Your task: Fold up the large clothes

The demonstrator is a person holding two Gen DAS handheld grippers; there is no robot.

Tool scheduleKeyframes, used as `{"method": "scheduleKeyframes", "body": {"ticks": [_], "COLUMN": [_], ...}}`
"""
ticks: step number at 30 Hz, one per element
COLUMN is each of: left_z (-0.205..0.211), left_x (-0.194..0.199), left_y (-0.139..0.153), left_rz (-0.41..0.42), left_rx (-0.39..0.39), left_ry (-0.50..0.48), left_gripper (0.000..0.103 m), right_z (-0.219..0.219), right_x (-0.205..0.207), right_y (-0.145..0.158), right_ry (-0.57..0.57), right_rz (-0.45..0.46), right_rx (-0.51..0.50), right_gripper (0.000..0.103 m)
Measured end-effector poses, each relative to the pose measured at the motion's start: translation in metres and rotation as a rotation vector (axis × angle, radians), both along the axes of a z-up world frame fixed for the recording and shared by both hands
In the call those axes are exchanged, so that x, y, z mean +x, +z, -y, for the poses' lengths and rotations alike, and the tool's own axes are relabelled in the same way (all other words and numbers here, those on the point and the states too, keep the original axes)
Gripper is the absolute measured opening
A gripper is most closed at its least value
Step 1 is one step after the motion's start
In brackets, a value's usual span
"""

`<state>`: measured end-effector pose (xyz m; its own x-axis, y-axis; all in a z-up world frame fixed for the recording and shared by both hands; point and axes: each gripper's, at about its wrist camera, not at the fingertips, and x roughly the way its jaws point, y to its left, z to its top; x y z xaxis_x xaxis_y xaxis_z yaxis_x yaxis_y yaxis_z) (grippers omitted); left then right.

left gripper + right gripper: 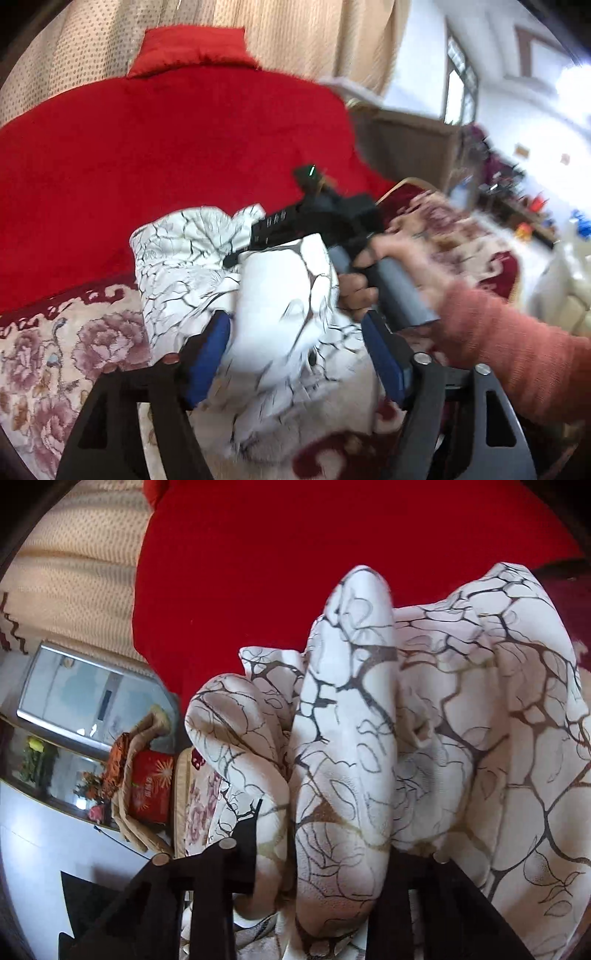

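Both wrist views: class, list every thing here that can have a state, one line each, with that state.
white patterned garment, crumpled into thick folds, not neatly folded.
left claw, open, garment lying between its jaws.
right claw, shut on a fold of the garment.
red cloth, spread smooth behind the garment.
floral cover, lying flat beneath the garment.

A red blanket (166, 147) covers the bed against a beige dotted curtain (314, 37), floral bedding (55, 350) just below it — right of the curtain a white wall (417, 55) with a bright window (460, 88), cluttered shelves (517, 192) beneath.
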<state>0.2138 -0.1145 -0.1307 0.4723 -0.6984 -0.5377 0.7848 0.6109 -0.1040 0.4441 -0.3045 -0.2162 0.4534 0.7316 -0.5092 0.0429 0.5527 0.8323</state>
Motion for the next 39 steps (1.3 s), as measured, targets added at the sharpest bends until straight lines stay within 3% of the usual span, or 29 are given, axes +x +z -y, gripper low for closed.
{"method": "scheduleKeyframes", "body": {"ticks": [2, 5, 7, 9, 10, 12, 14, 19, 21, 30, 33, 37, 39], "left_z": [-0.027, -0.072, -0.095, -0.110, -0.112, -0.101, -0.082, -0.040, -0.016, 0.069, 0.085, 0.085, 0.078], "left_x": [0.001, 0.028, 0.063, 0.104, 0.114, 0.134, 0.136, 0.117, 0.105, 0.082, 0.087, 0.090, 0.086], "left_y": [0.009, 0.013, -0.003, -0.038, -0.051, -0.079, -0.092, -0.075, -0.067, -0.053, -0.054, -0.050, -0.043], "left_rz": [-0.014, -0.085, -0.223, -0.452, -0.521, -0.641, -0.666, -0.535, -0.464, -0.315, -0.303, -0.290, -0.286], "left_rx": [-0.080, -0.206, -0.259, -0.341, -0.361, -0.326, -0.264, -0.202, -0.138, -0.075, -0.035, 0.011, 0.028], "left_ry": [-0.005, 0.098, 0.216, 0.297, 0.316, 0.358, 0.347, 0.297, 0.298, 0.257, 0.282, 0.308, 0.283], "left_gripper": [0.078, 0.085, 0.085, 0.084, 0.082, 0.055, 0.050, 0.042, 0.042, 0.042, 0.043, 0.044, 0.045], "right_z": [-0.002, -0.002, -0.004, -0.004, -0.004, -0.006, -0.008, 0.003, 0.005, 0.064, 0.093, 0.099, 0.094], "right_x": [-0.002, -0.014, -0.017, -0.019, -0.020, -0.026, -0.029, -0.045, -0.051, -0.089, -0.083, -0.051, -0.044], "right_y": [-0.002, -0.005, -0.006, -0.006, -0.005, -0.001, 0.008, 0.039, 0.050, 0.080, 0.060, -0.003, -0.023], "right_ry": [-0.006, -0.014, -0.020, -0.025, -0.028, -0.032, -0.042, -0.117, -0.130, -0.285, -0.328, -0.235, -0.209], "right_rz": [0.017, 0.035, 0.040, 0.047, 0.053, 0.078, 0.107, 0.218, 0.272, 0.367, 0.318, 0.140, 0.095], "right_rx": [-0.021, -0.030, -0.026, -0.030, -0.035, -0.058, -0.074, -0.044, -0.026, -0.114, -0.190, -0.195, -0.176], "right_gripper": [0.029, 0.028, 0.028, 0.028, 0.028, 0.026, 0.023, 0.018, 0.017, 0.014, 0.013, 0.013, 0.013]}}
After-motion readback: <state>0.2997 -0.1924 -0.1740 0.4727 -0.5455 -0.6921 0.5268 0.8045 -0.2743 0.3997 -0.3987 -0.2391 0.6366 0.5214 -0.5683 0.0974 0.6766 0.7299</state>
